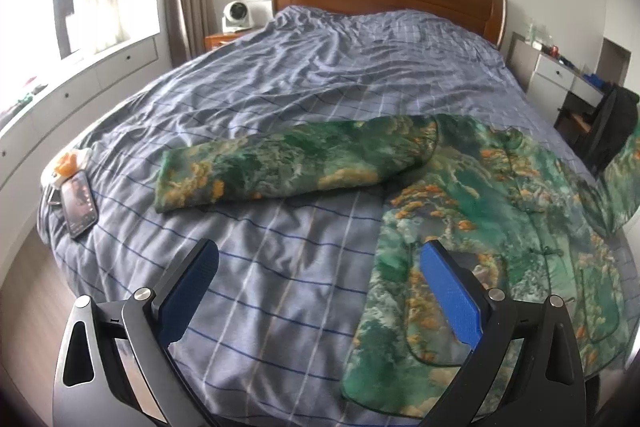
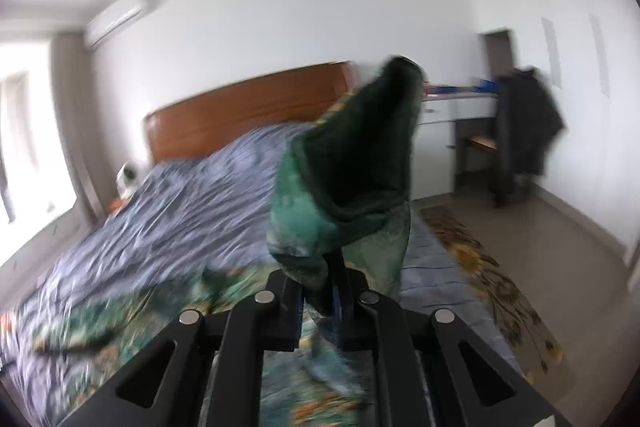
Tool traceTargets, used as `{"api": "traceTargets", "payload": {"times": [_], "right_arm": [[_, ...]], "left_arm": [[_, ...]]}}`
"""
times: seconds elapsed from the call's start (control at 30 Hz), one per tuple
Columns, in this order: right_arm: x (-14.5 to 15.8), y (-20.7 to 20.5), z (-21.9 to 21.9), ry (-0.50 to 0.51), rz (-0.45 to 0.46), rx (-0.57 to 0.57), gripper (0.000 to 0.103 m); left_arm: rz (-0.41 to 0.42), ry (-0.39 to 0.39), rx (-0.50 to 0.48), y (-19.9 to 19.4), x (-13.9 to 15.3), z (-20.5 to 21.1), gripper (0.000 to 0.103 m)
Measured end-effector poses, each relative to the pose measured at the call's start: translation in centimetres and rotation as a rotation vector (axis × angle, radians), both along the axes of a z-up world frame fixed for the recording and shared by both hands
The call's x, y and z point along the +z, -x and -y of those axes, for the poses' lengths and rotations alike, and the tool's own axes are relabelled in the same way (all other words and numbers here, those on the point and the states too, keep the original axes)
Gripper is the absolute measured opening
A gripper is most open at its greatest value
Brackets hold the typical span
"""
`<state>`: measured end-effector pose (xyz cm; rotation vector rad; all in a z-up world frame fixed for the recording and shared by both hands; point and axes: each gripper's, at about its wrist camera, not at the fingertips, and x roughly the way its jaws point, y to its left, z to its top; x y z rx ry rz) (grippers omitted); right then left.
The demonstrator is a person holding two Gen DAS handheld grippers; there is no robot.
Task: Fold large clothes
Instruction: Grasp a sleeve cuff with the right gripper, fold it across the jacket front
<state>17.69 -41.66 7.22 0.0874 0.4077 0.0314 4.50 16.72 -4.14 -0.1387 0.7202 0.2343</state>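
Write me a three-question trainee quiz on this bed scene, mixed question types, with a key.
1. True or false: the left tongs are shut on the green jacket.
2. Multiple choice: what do the right tongs grip? A) the phone B) the jacket's sleeve C) the blue checked sheet
3. Fill in: the jacket's other sleeve lies flat, stretched toward the ____ near the bed's edge.

Key: 1 false, they are open above the sheet beside the hem; 2 B; 3 phone.

One green patterned jacket (image 1: 500,211) on one bed (image 1: 280,99), two grippers (image 1: 320,291) (image 2: 320,301), one phone (image 1: 80,203) far left of the open tool, perhaps one fan (image 1: 236,15).
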Motion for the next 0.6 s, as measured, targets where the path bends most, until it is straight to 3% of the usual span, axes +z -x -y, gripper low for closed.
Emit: {"api": "traceTargets", "payload": {"times": [0.1, 0.37, 0.43, 0.5, 0.6], "right_arm": [[-1.2, -0.4, -5.2, 0.097, -0.034, 0.092, 0.011], [-9.6, -0.1, -16.4, 0.266, -0.216, 0.313, 0.01], [-12.6, 0.3, -18.1, 0.312, -0.264, 0.345, 0.011], [-14.8, 2.2, -16.8, 0.34, -0.3, 0.361, 0.011], [-17.8, 3.3, -17.6, 0.381, -0.361, 0.371, 0.018]], "left_arm": [[-0.01, 0.027, 0.02, 0.2, -0.4, -0.9, 0.101], [-0.038, 0.042, 0.014, 0.0, -1.5, -0.8, 0.101], [-0.047, 0.043, -0.001, -0.2, -1.9, -0.4, 0.101], [-0.062, 0.046, -0.016, -0.5, -2.3, 0.0, 0.101], [-0.098, 0.033, -0.049, -1.4, -3.0, 0.9, 0.101]]}}
